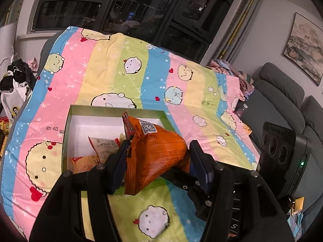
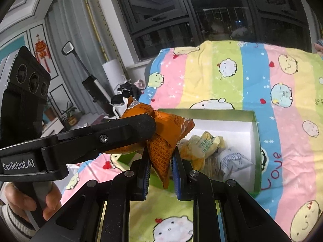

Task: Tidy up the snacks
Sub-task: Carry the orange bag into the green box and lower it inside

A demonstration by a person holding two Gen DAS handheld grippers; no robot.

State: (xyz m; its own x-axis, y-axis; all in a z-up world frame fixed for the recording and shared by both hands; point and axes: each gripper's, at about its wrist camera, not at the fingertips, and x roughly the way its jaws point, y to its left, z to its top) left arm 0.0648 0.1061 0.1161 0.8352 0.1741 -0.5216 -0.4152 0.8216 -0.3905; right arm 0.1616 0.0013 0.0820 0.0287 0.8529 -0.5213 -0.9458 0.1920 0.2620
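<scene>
Two claws pinch one orange snack bag (image 1: pixel 159 151) in air: left claw (image 1: pixel 159 151) clamps its wide body, right claw (image 2: pixel 160 157) nips narrow bottom corner. Just beyond both, open green box (image 2: pixel 254 141) on striped blanket (image 1: pixel 113 70), yellow packets (image 2: pixel 203 143) inside.

An orange snack packet (image 1: pixel 155 153) printed with small text and a QR code is held in the air above the near edge of an open box (image 1: pixel 113 111), at about 6 o'clock from the box's centre. The packet is puffed, crumpled and tilted, its sealed edge hanging downward. The box is shallow, green-walled and white inside, and is set flat. Inside it, pale yellow wrapped snacks (image 2: pixel 203 143) and a white-and-blue wrapped snack (image 2: pixel 234 161) are piled toward the near side.
</scene>
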